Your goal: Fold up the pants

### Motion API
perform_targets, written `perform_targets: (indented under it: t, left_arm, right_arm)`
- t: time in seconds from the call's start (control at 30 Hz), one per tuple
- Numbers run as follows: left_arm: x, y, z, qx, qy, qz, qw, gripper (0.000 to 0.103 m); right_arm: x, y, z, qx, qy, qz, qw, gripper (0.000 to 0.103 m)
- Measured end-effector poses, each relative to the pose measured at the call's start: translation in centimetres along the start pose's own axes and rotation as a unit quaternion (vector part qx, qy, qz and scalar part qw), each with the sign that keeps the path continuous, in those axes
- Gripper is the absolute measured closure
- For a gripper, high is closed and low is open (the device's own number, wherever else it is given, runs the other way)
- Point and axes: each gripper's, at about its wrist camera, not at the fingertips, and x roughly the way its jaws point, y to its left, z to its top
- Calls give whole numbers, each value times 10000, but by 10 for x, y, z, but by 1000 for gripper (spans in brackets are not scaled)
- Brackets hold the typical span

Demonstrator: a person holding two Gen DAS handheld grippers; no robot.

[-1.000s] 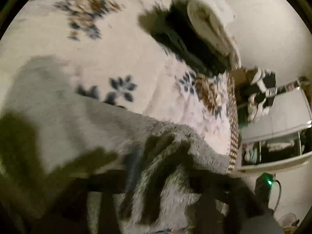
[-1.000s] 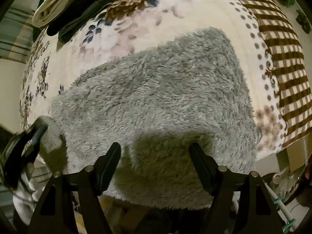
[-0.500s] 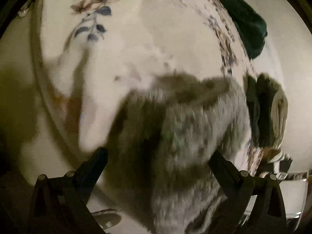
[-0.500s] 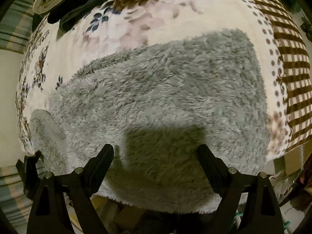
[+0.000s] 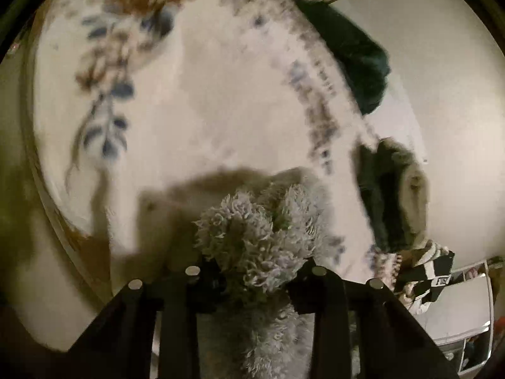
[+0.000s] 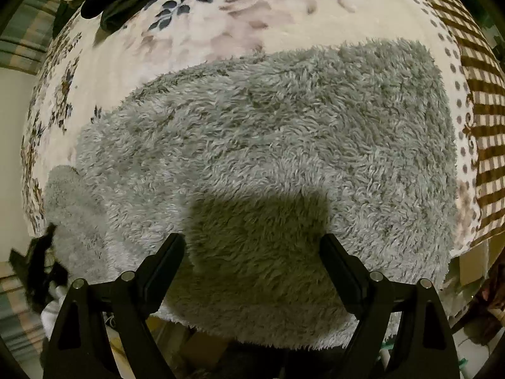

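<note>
Pinching a bunched wad of the grey fleece pants (image 5: 262, 246), the left gripper (image 5: 258, 271) has its jaws drawn in tight on the fabric, which trails back under it toward the camera. Right gripper (image 6: 252, 262) is spread wide, holding nothing, hovering over the near edge of the pants (image 6: 268, 158).

Key relation: from the right-wrist view the pants lie flat on the floral blanket (image 6: 284, 15), long axis running left-right, near hem hanging just off the bed edge. The pinched end sits at the far left, where the left gripper shows as a dark blur (image 6: 41, 265). So left is the nearer hand for the fold; my read is it carries that end rightward over the body while right stays free to pin or smooth (judgement only).

Counts: one pair of pants, two grippers, one blanket, one dark-green garment pile (image 5: 356, 57) at the bed's far side, well apart.

Left view is motion-blurred; fabric layers in the pinch can't be counted.
</note>
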Motion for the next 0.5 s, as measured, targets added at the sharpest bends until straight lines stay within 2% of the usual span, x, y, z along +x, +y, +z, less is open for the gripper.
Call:
perform_targets:
  t: [0.13, 0.27, 0.37, 0.5]
  left_arm:
    - [-36, -59, -7, 489, -209, -584, 9969, 76]
    - [-48, -140, -27, 1289, -94, -1131, 9851, 76]
    - [-44, -212, -63, 2093, 287, -1535, 9653, 76]
    - [-23, -294, -137, 2878, 1055, -1993, 9308, 76]
  right_arm:
    - [-4, -16, -4, 23, -39, 111, 9999, 13]
    - [-13, -37, -10, 103, -99, 279, 9995, 13]
    - [-31, -57, -14, 283, -251, 366, 9986, 13]
    - [-67, -99, -23, 622, -551, 386, 9958, 13]
